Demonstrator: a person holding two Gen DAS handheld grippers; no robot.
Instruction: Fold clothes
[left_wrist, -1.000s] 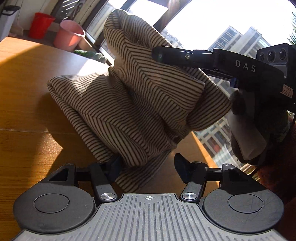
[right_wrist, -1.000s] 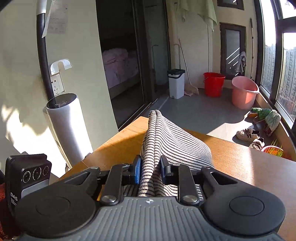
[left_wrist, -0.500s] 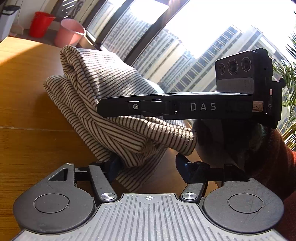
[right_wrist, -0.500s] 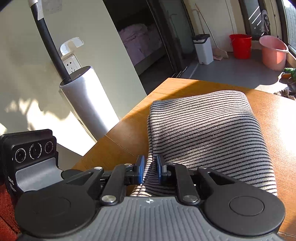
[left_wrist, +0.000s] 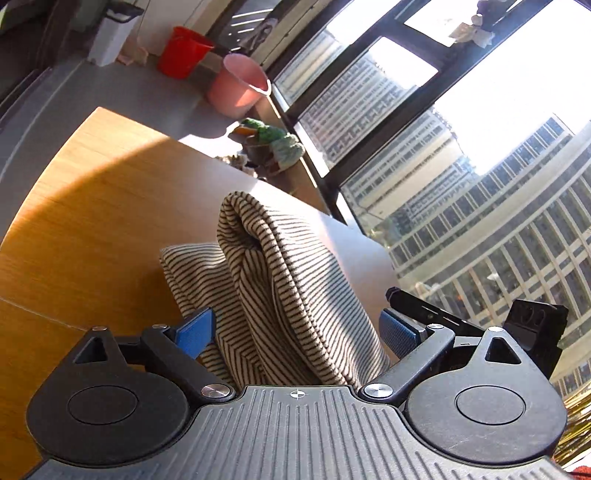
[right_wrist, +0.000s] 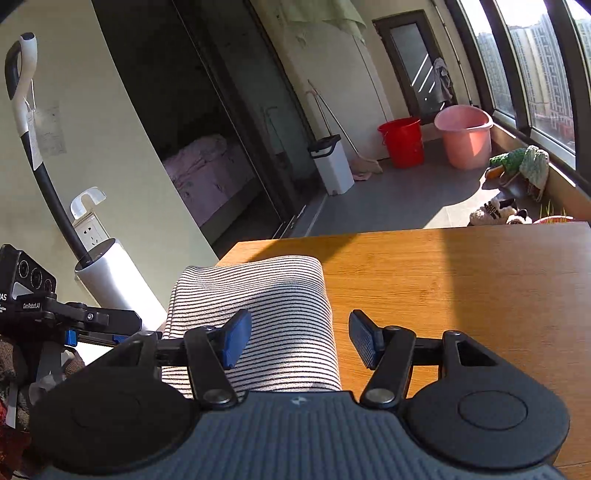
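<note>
Striped garment (right_wrist: 255, 314) lies folded on the wooden table (right_wrist: 461, 280), near its doorway-side edge; left gripper (left_wrist: 295, 332) and right gripper (right_wrist: 295, 341) have just been opening, pads clear. Folding looks nearly complete.

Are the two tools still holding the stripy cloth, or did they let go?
Both let go. The left tool and right tool have just been opening; the striped cloth lies between their pads, folded on the table, unpinched.

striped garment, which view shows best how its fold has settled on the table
Right wrist view: the striped garment lies flat as a smooth folded block on the table, top and far edge visible. The left wrist view shows it end-on, its layers bunched into a hump.
</note>
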